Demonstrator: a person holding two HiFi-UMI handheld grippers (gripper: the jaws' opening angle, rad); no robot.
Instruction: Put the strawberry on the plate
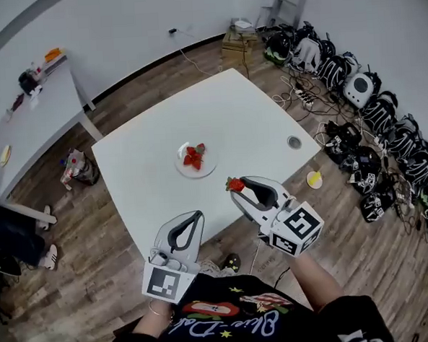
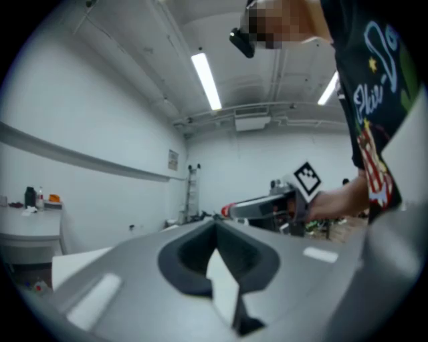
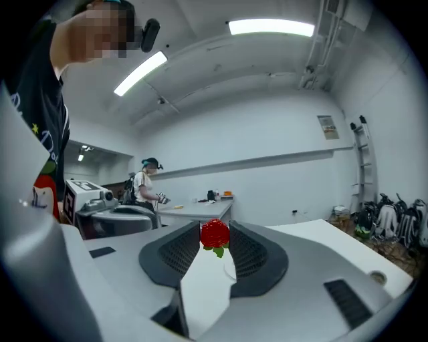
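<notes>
Strawberry (image 3: 215, 234) pinched in right tongs (image 3: 215, 229); left tongs (image 2: 215, 226) closed, empty; shirt lettering (image 1: 231, 325) illegible.

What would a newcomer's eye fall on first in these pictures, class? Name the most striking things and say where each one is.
The red strawberry stands out first, pinched at the tips of the right gripper over the near part of the white table. Next comes the plate at the table's middle, already bearing other red berries.
</notes>
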